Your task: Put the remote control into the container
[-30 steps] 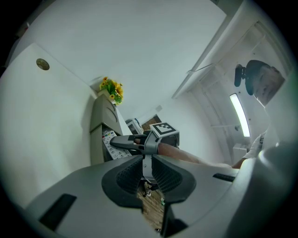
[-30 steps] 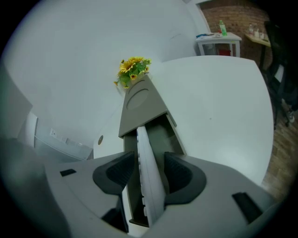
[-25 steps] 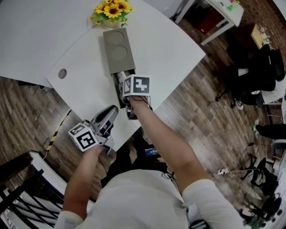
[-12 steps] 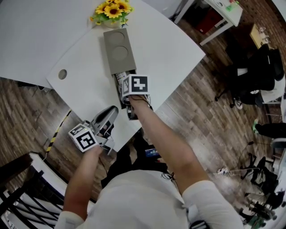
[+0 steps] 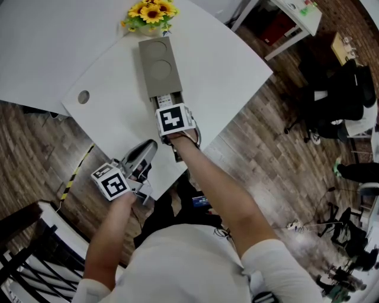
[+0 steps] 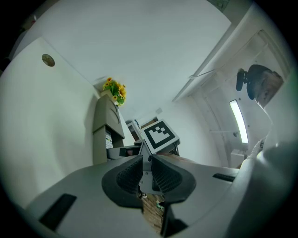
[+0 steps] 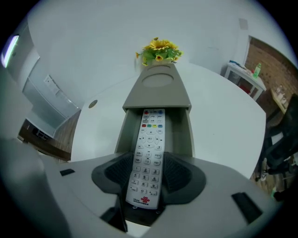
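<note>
**Remote control lying in the container's open trough, right jaws released around its near end**

Right gripper (image 7: 149, 162): your jaws stand wide apart. The remote control (image 7: 149, 148) runs lengthwise between the ribbed pads, which do not press on it, so you have no grasp on it.

Remote control: white, button side up. Its far end, with the coloured keys, sits just at the edge of the lid, inside the open part of the container (image 7: 121, 137). Its near end, with the red logo, reaches back between your right jaws. It lies roughly in line with the trough, between the two side walls.

Container: a long grey box on the white tabletop (image 5: 112, 112), with a lid (image 5: 159, 65) carrying two round recesses over the far part. The near part is uncovered. The far end is just beside a bunch of sunflowers (image 5: 148, 13). A round cable hole (image 5: 82, 97) sits in the tabletop, well to the left of the container.

Left gripper (image 6: 146, 169): your jaws are clenched together with nothing between them. In the head view it is at the near edge of the tabletop, well apart from the container, pointing toward the right gripper's marker cube (image 5: 174, 119).
</note>
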The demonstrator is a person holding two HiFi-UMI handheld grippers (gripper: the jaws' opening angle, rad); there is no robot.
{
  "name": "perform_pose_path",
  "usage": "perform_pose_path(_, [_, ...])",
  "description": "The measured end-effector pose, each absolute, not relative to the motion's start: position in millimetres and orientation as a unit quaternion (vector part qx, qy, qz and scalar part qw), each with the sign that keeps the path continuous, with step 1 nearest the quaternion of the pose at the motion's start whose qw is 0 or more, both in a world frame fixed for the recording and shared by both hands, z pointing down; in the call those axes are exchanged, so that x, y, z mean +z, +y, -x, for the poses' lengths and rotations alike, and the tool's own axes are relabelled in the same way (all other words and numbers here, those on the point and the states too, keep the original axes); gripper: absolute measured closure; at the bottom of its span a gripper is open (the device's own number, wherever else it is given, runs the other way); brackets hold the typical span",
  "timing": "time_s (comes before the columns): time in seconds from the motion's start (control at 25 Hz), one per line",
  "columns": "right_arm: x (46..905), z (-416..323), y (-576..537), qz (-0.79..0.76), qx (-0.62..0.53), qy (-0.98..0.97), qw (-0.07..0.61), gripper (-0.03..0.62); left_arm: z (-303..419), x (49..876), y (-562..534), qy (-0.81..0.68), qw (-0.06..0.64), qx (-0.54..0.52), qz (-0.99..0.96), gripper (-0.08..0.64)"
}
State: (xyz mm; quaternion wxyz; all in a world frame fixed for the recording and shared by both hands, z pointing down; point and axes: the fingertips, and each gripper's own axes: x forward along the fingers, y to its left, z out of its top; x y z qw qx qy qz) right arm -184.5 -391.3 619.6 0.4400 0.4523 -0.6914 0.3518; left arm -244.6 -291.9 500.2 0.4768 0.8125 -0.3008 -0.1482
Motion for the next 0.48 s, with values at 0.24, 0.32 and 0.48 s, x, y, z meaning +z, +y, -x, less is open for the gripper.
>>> perform_pose_path(0.24, [620.2,186.1,-395.1,-0.458,0.358,-0.690,0.431,0.385,248.1,498.2,-290.5,-0.302,0.474,-0.148,-0.813,0.512])
perform_pose_path(0.32, [619.2,184.1,-395.4,-0.465,0.361,-0.687,0.426,0.387,248.9,497.9,-289.8,-0.304,0.473,-0.148,-0.814,0.512])
perform_pose_path(0.48, [620.4,185.3,-398.3,-0.469,0.381,-0.685,0.407,0.387,250.0,497.9,-290.1,-0.305,0.473,-0.147,-0.814,0.512])
